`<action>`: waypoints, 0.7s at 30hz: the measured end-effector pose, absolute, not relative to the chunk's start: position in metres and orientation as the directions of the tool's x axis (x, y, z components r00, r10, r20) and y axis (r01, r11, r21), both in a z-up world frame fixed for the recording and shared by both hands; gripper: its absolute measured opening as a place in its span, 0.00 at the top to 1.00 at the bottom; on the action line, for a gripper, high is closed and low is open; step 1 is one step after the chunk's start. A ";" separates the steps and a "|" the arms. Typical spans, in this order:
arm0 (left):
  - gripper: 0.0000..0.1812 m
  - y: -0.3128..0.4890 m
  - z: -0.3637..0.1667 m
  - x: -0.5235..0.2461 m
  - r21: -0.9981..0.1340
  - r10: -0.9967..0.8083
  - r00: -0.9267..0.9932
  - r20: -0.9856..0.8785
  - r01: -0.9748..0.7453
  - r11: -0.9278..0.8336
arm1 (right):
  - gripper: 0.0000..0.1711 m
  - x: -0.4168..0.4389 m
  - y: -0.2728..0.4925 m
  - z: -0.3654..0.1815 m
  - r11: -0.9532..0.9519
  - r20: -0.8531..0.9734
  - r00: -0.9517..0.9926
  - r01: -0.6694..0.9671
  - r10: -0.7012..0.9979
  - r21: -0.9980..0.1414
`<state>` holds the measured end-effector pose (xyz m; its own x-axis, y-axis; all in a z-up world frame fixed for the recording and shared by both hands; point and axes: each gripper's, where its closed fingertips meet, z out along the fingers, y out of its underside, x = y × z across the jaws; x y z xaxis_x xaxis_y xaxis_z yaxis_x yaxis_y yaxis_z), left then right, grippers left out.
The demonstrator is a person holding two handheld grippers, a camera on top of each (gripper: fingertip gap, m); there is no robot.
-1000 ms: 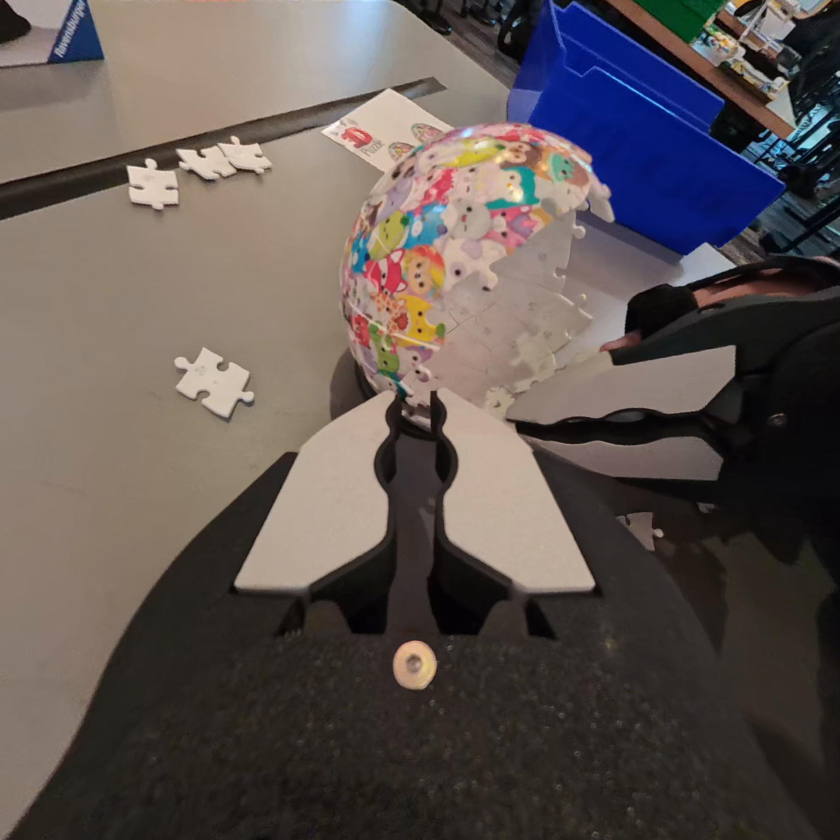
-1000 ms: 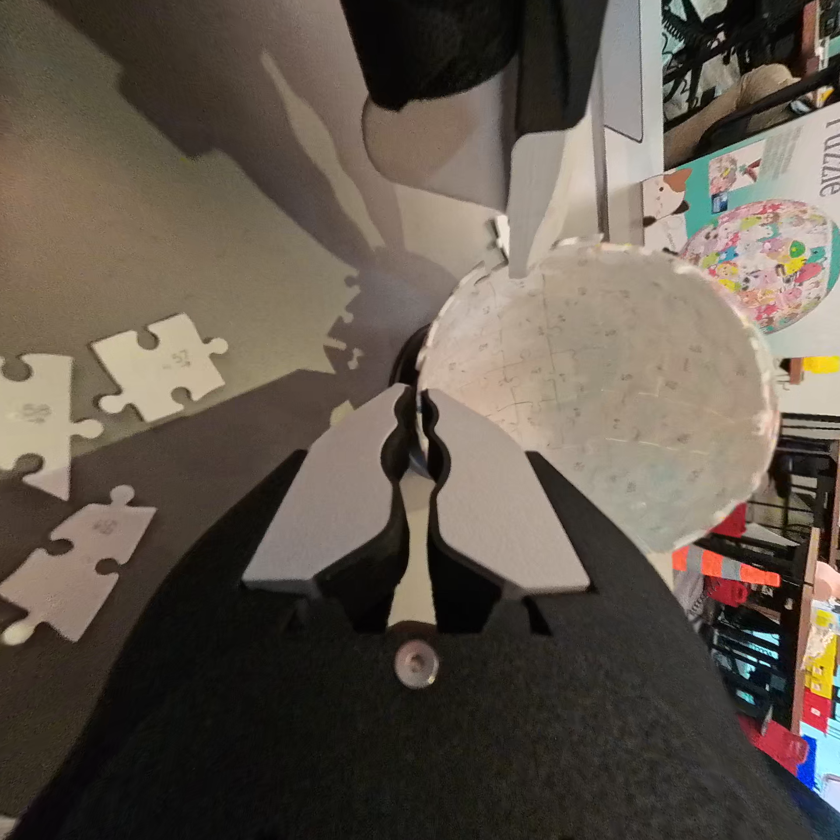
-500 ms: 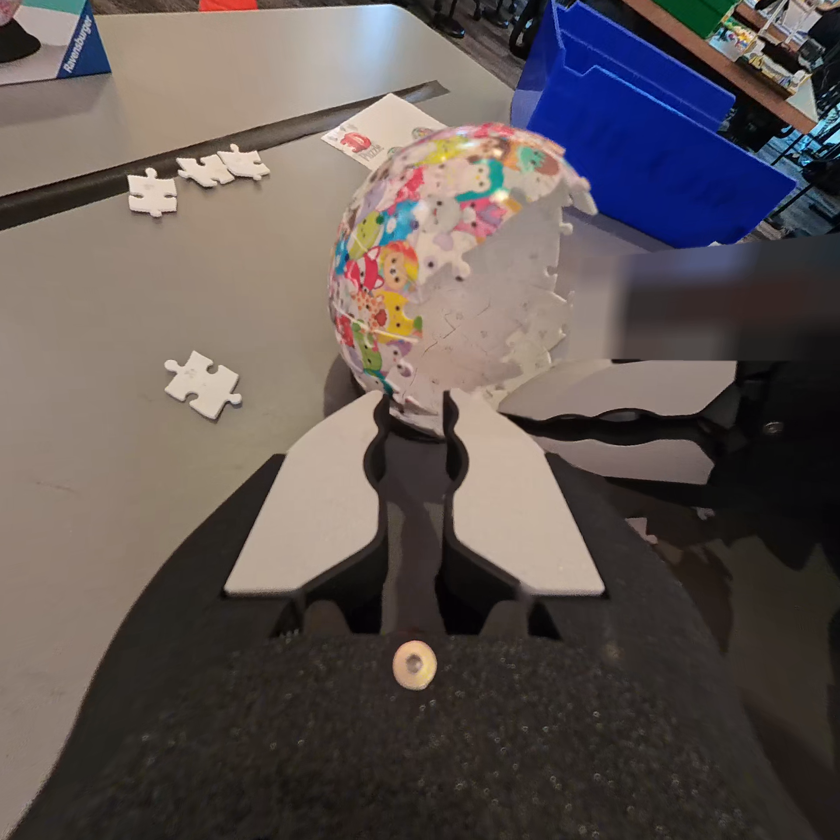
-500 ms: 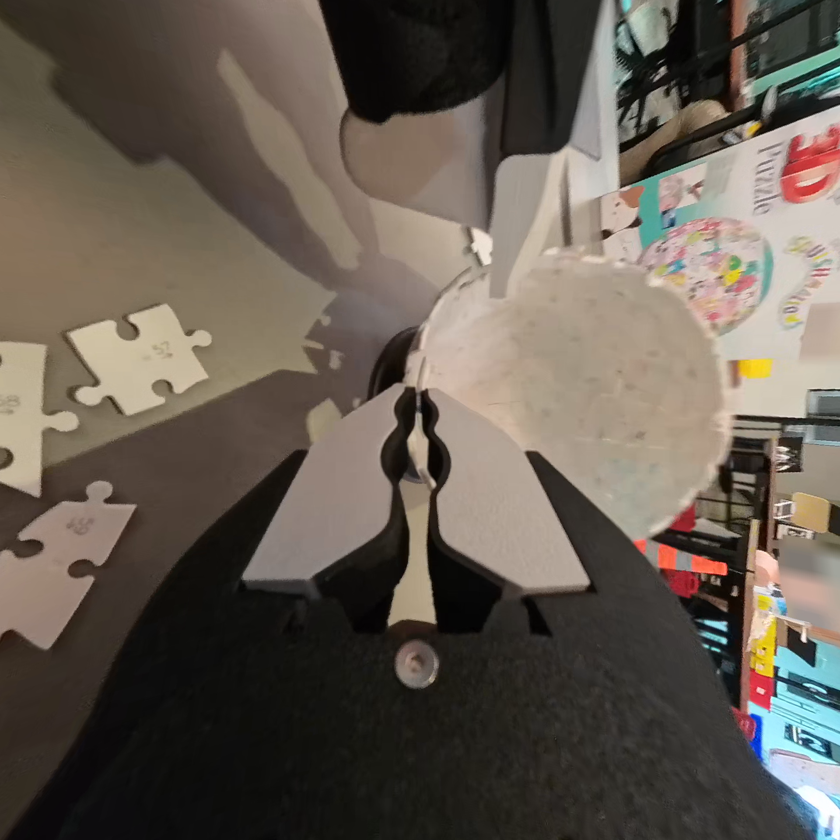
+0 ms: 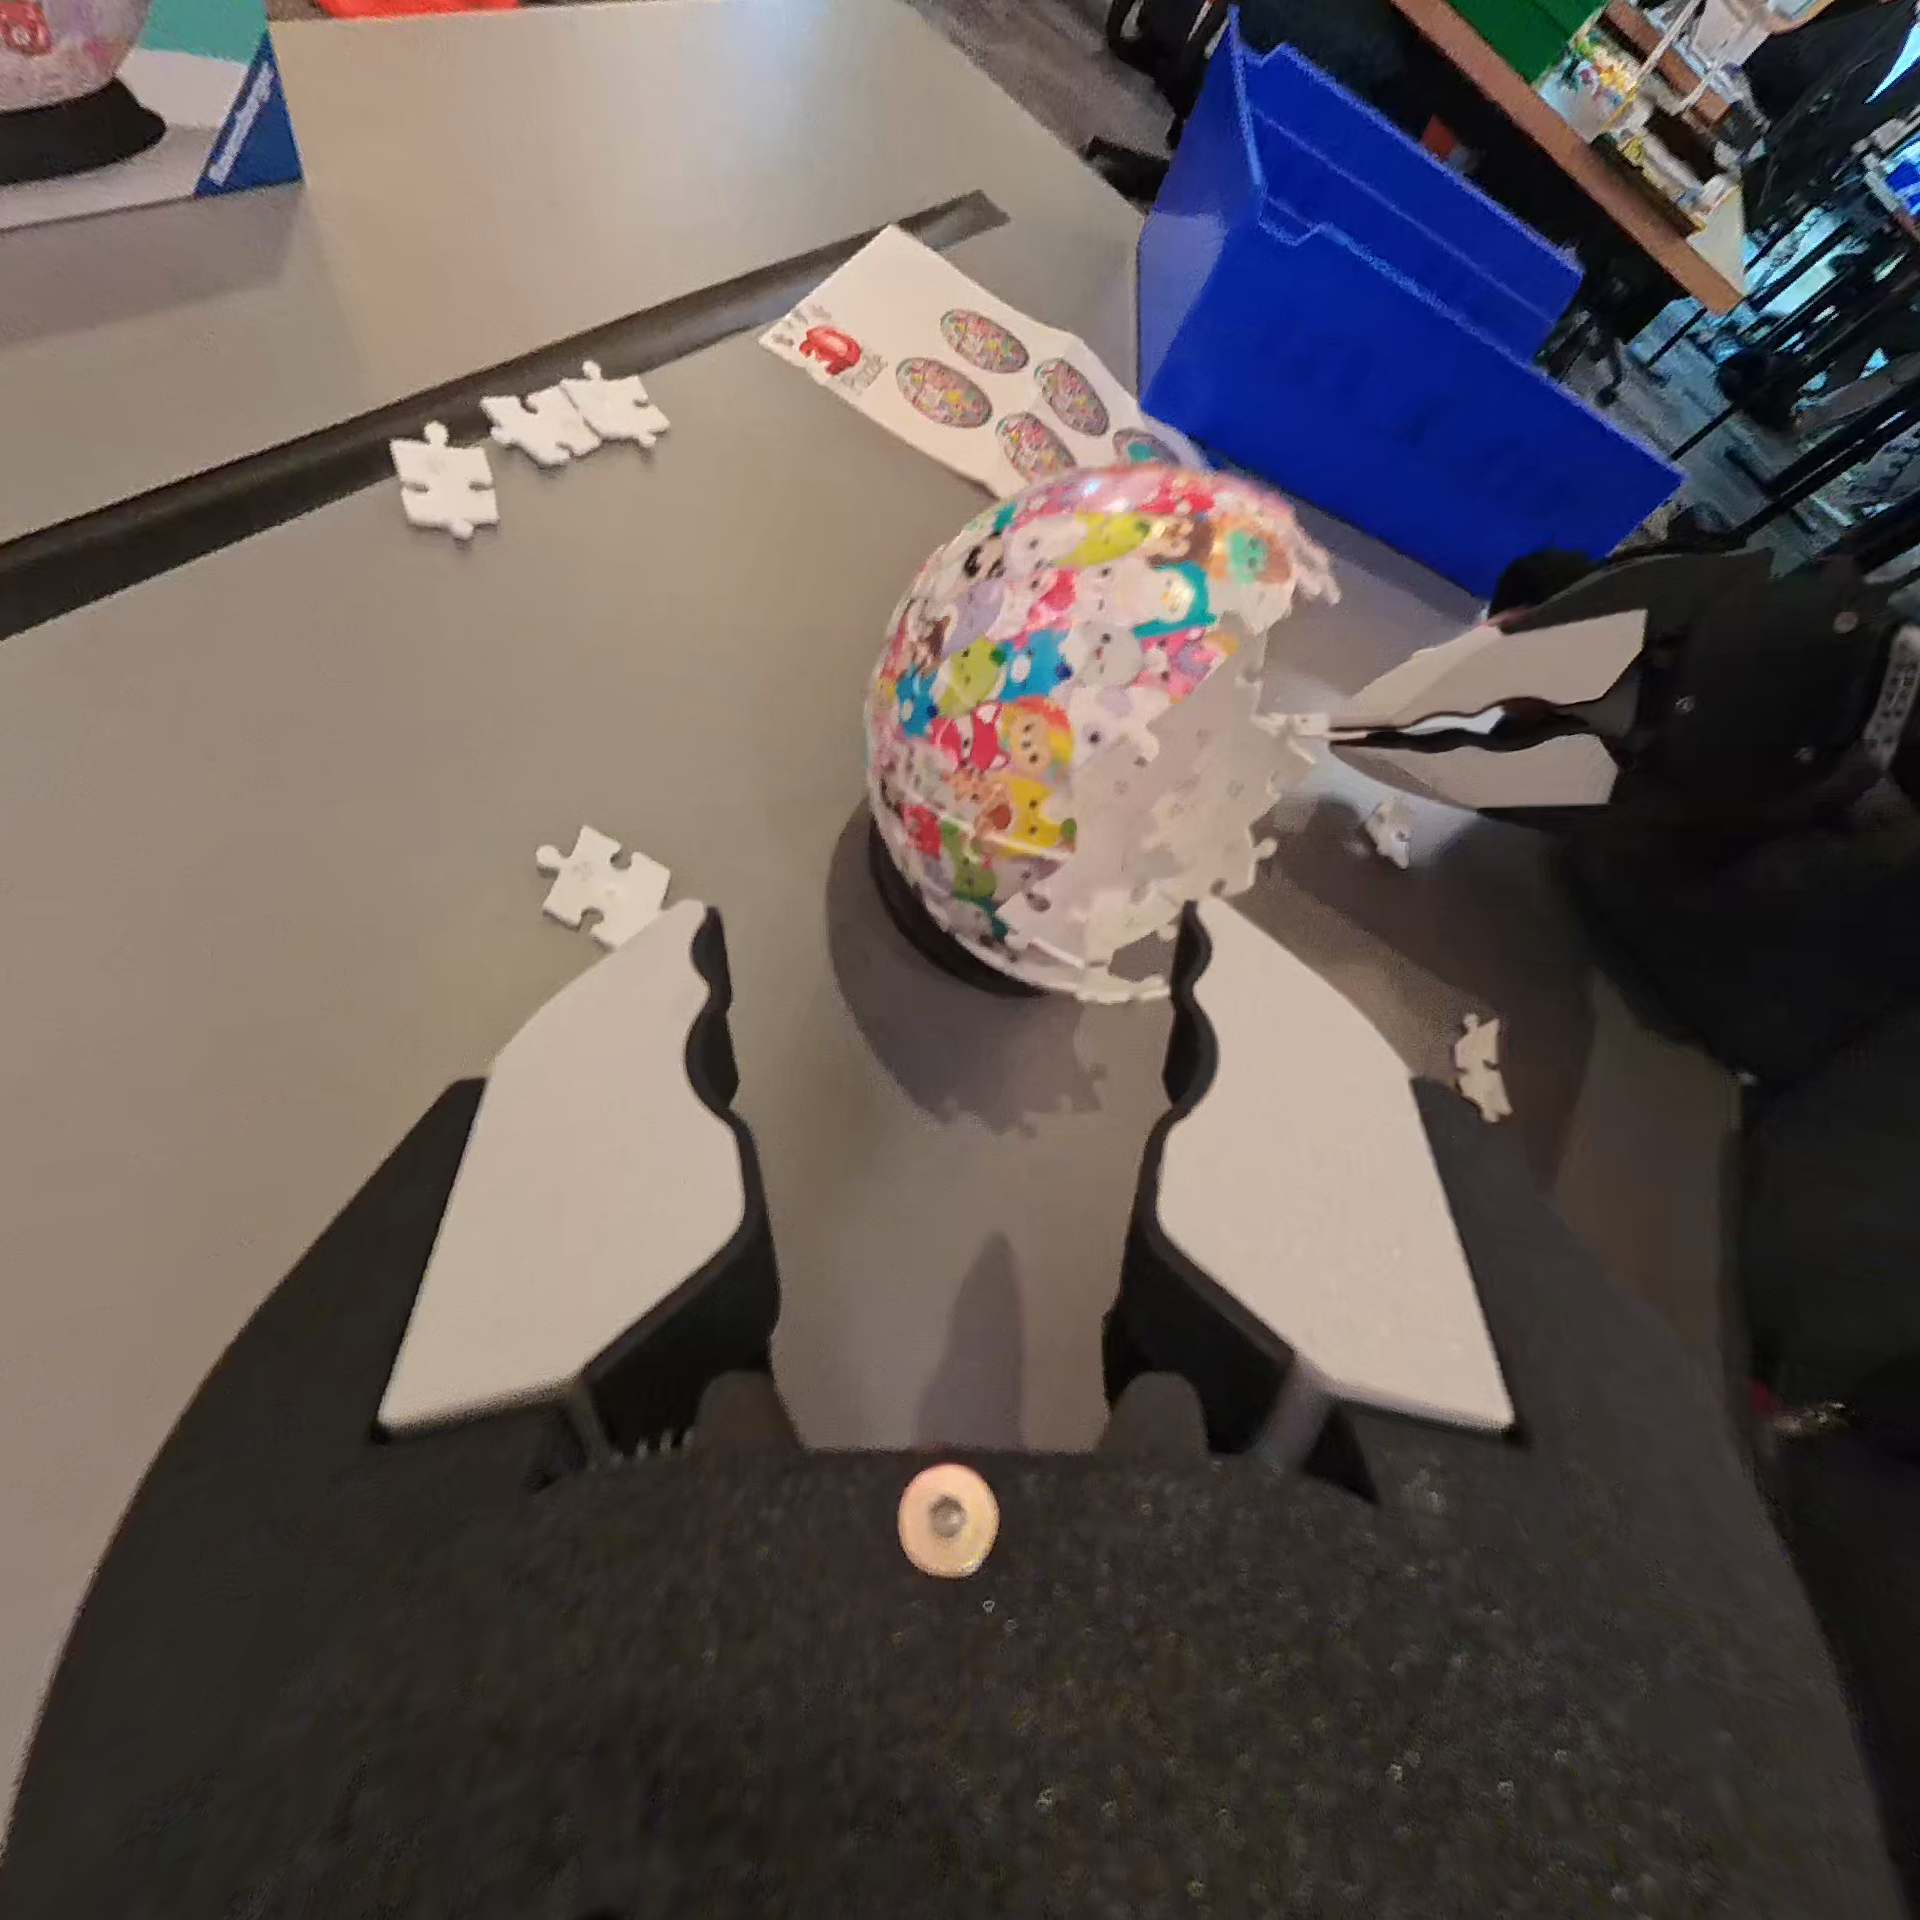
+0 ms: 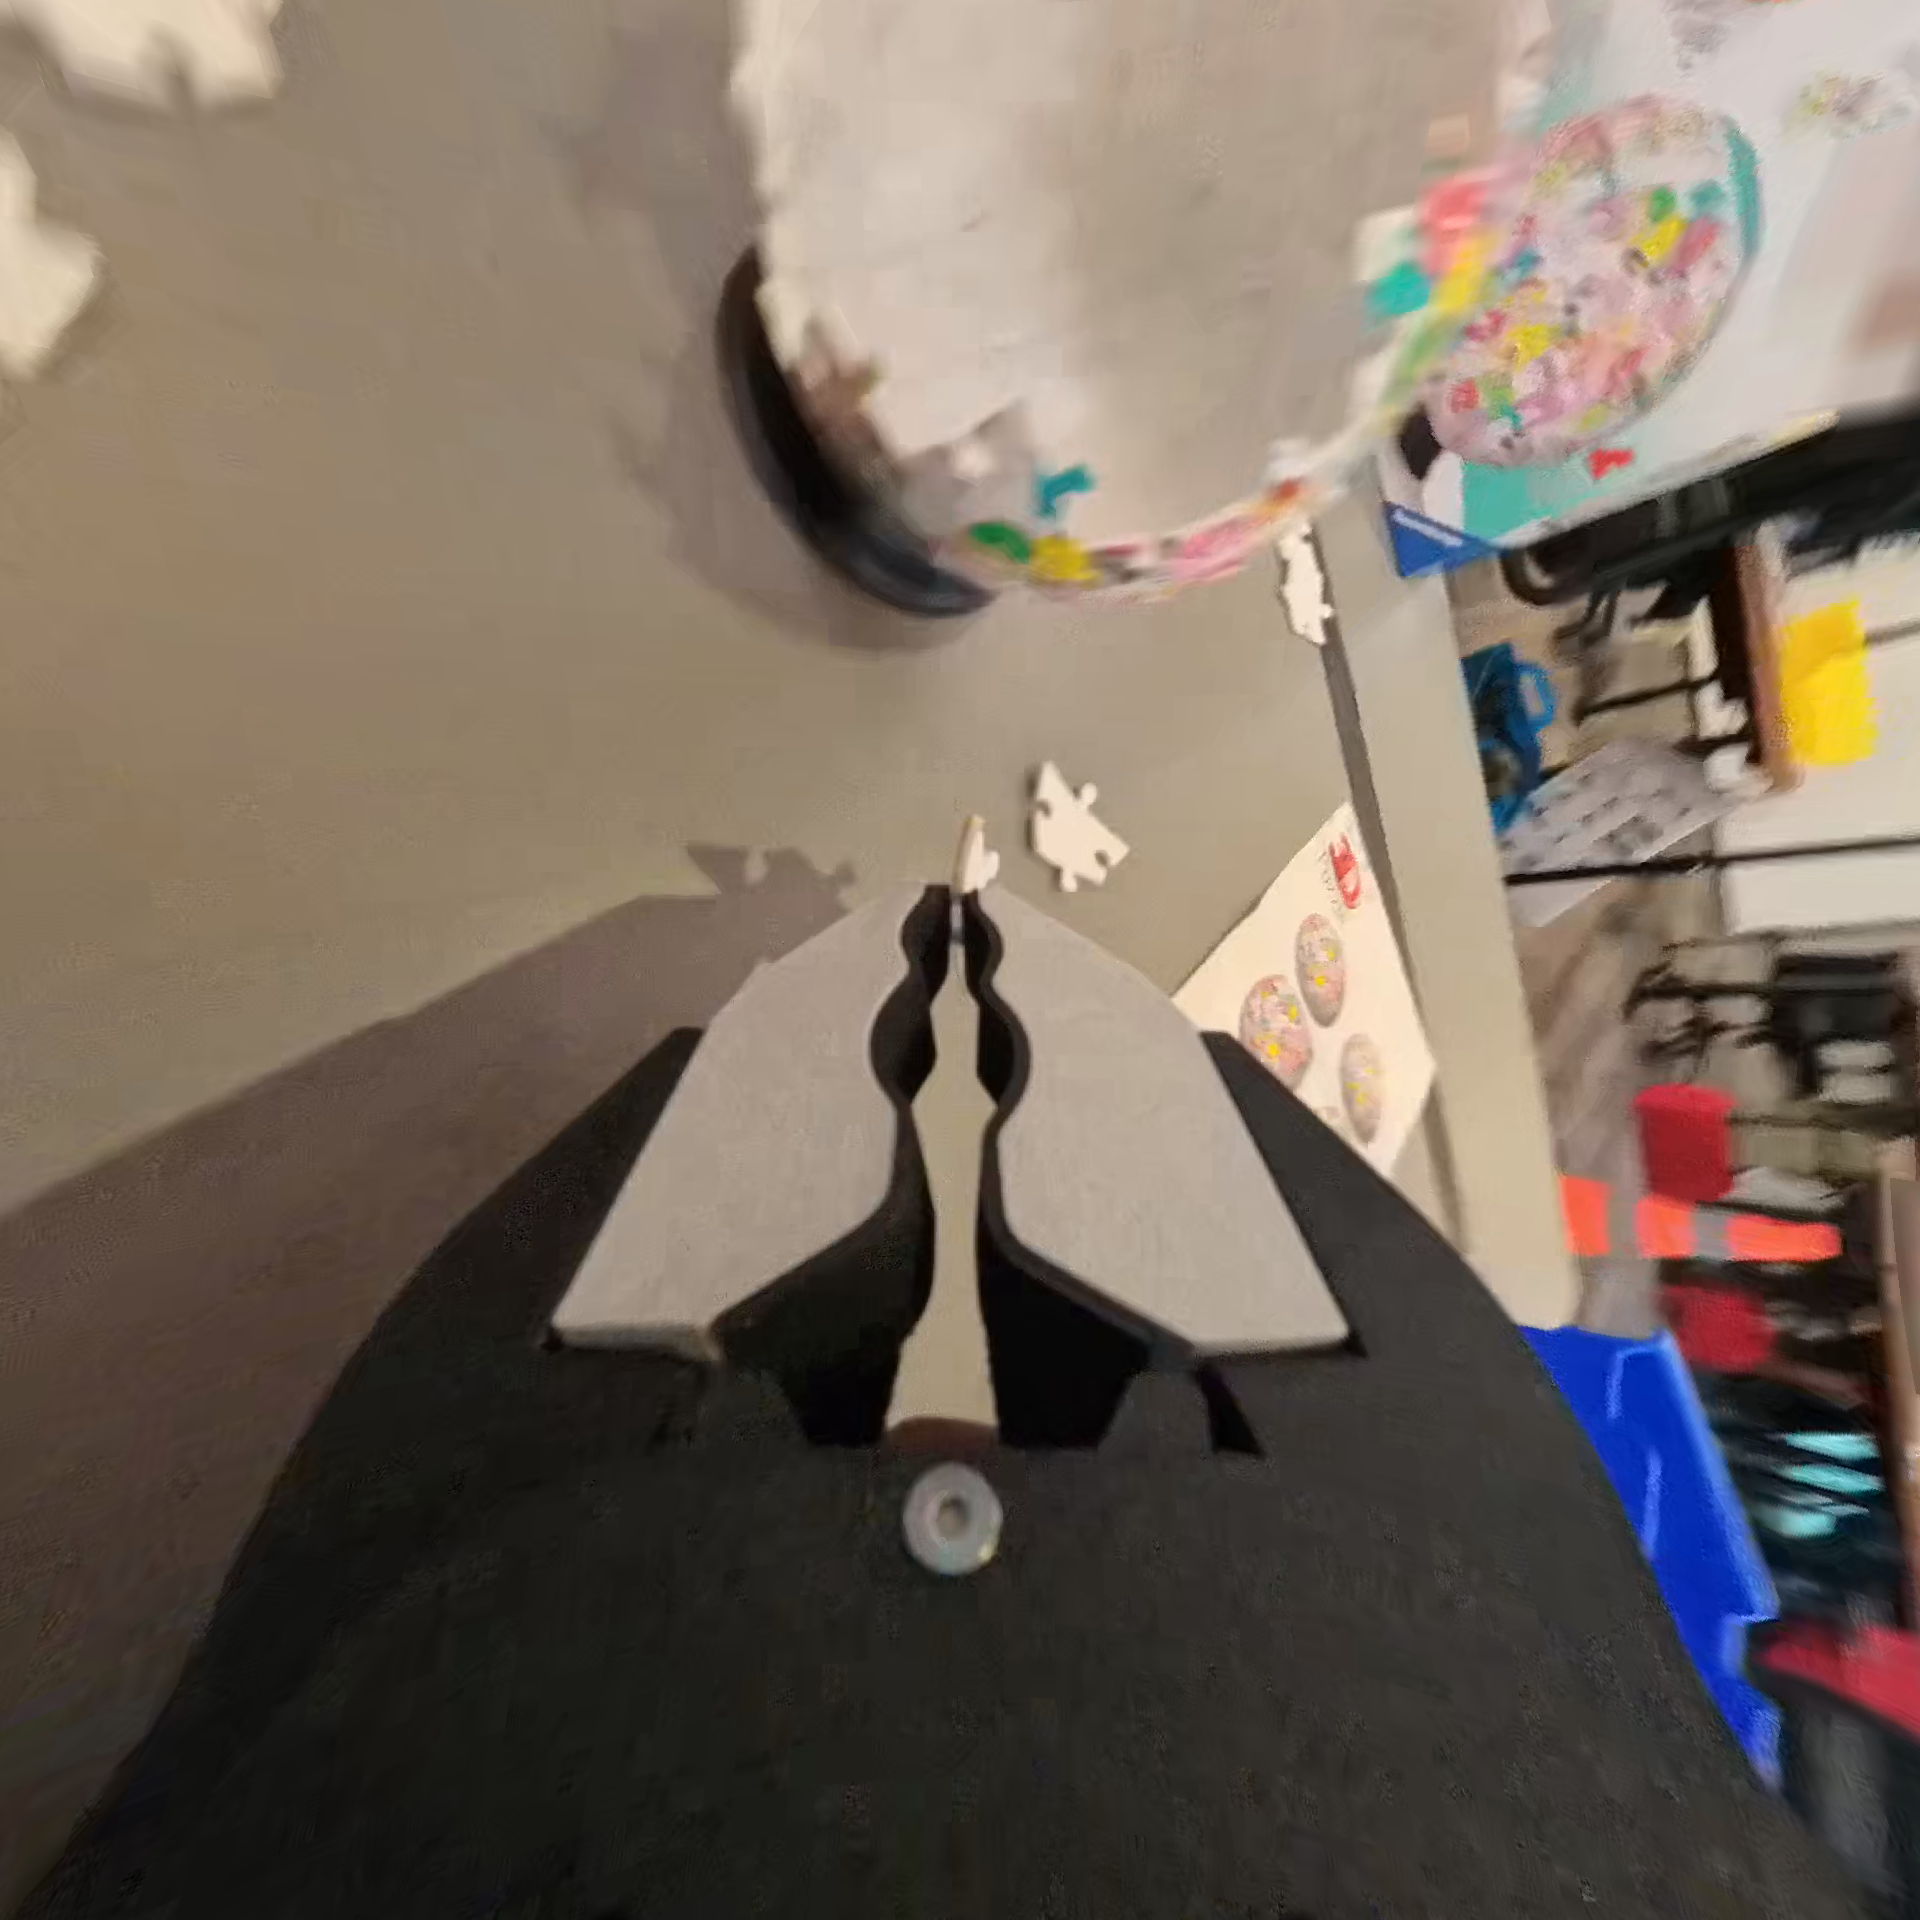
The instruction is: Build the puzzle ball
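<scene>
On the smooth grey table (image 5: 260, 727) we see the half-built puzzle ball (image 5: 1060, 727), glossy outside and matte white inside, on its black stand just ahead of our left gripper (image 5: 951, 935), spread wide. Our right gripper (image 6: 961, 899) pinches a thin white piece (image 6: 975, 857).

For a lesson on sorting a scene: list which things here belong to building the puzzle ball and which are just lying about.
Belong to the job:
- puzzle ball on its black stand
- white piece in the right gripper
- loose pieces
- instruction sheet
- left gripper, open

Lying about:
- blue bin
- puzzle box
</scene>
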<state>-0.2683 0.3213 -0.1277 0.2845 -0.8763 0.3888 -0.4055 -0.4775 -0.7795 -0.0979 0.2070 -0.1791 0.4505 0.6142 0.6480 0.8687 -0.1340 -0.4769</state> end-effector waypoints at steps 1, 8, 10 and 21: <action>0.55 0.321 -0.132 -0.272 -0.774 -0.876 0.295 0.381 -0.417 -0.477 | 0.99 -0.098 0.205 -0.188 -0.104 0.676 0.391 0.900 0.624 -0.424; 0.56 0.297 -0.148 -0.268 -0.767 -0.860 0.293 0.418 -0.393 -0.507 | 0.97 -0.128 0.184 -0.217 -0.008 0.660 0.232 0.946 0.715 -0.324; 0.56 0.292 -0.143 -0.262 -0.767 -0.842 0.265 0.470 -0.350 -0.538 | 0.95 -0.130 0.181 -0.218 -0.031 0.647 0.253 0.942 0.720 -0.334; 0.48 0.292 -0.127 -0.230 -0.628 -0.777 0.156 0.610 -0.504 -0.594 | 0.48 -0.148 0.214 -0.187 -0.516 -0.125 0.634 0.481 0.763 -0.709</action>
